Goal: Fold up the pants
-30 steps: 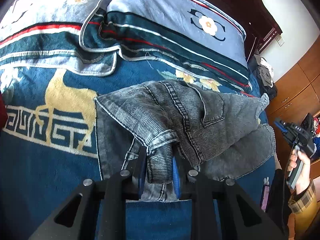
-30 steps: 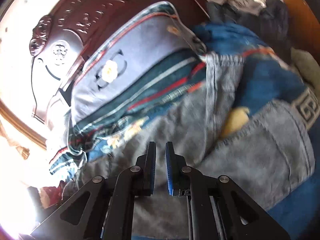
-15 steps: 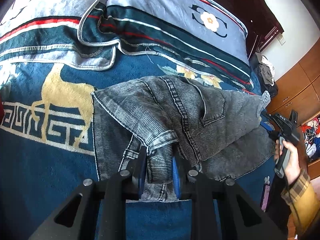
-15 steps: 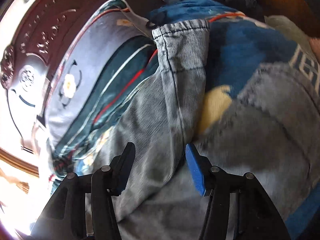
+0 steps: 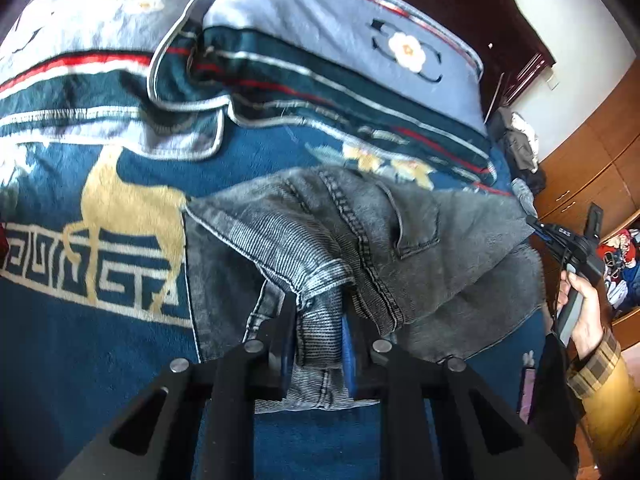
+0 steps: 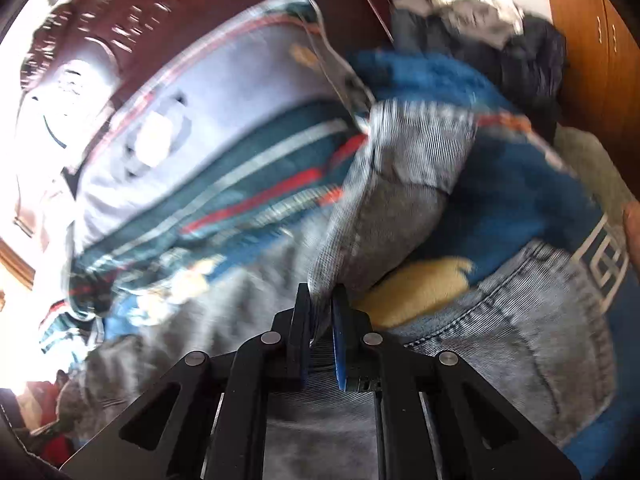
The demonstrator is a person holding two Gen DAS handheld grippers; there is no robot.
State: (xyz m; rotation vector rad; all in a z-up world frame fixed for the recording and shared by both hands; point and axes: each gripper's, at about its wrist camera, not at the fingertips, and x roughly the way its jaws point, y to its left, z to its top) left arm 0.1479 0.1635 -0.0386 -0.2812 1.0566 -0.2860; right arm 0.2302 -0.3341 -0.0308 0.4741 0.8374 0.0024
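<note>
Grey denim pants [image 5: 360, 240] lie partly folded on a blue bedspread [image 5: 100, 344]. My left gripper [image 5: 318, 320] is shut on a bunched fold of the pants' fabric at the near edge and holds it raised. In the left wrist view my right gripper [image 5: 538, 226] is at the pants' far right edge, in a hand. In the blurred right wrist view my right gripper [image 6: 320, 304] is shut on a leg end of the pants [image 6: 400, 184], which rises from the jaws. A back pocket [image 6: 540, 340] lies to its right.
Two patterned pillows [image 5: 340, 48] lie at the head of the bed before a dark wooden headboard [image 6: 120, 8]. A heap of clothes [image 5: 520, 140] sits by the bed's far right corner. A wooden cabinet [image 5: 592, 168] stands on the right.
My right gripper moved in to the pants' right edge, opened, then closed on the leg end. My left gripper kept its hold on the fold and barely moved.
</note>
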